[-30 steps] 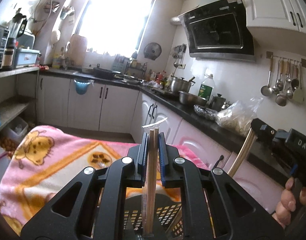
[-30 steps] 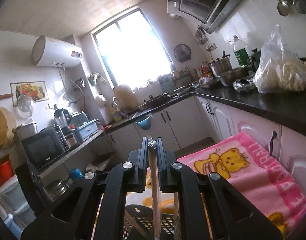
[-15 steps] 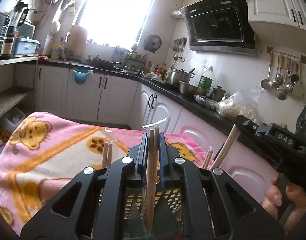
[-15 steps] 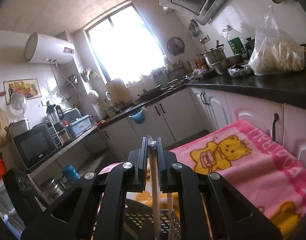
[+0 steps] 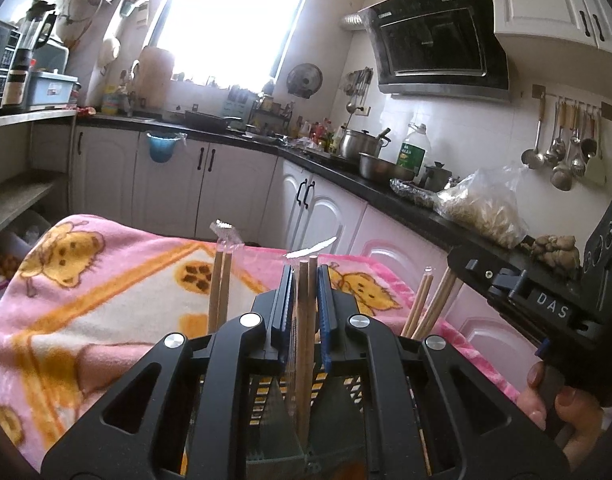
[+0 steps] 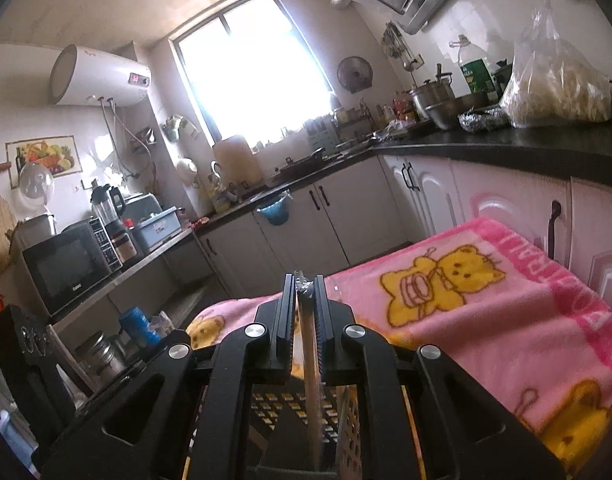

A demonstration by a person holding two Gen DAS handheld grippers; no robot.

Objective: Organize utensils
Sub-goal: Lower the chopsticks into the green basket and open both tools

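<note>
My left gripper point(image 5: 306, 280) is shut on a wrapped pair of wooden chopsticks point(image 5: 307, 320) that stands upright, its lower end down in a black perforated utensil basket point(image 5: 266, 392). More wrapped chopstick pairs stand in the basket at the left point(image 5: 220, 280) and at the right point(image 5: 425, 304). My right gripper point(image 6: 304, 292) is shut on another wrapped pair of chopsticks point(image 6: 311, 360), also reaching down into the basket point(image 6: 290, 408). In the left wrist view the right gripper's body point(image 5: 545, 308) shows at the right edge with a hand on it.
A pink cartoon blanket point(image 5: 86, 292) covers the surface under the basket. Behind it run white cabinets point(image 5: 321, 208) under a black counter with pots and a plastic bag point(image 5: 481, 208). A microwave point(image 6: 66, 264) and shelves stand at the left.
Both grippers have sunk lower over the basket with their chopsticks. More chopstick pairs standing in the basket have come into the left wrist view.
</note>
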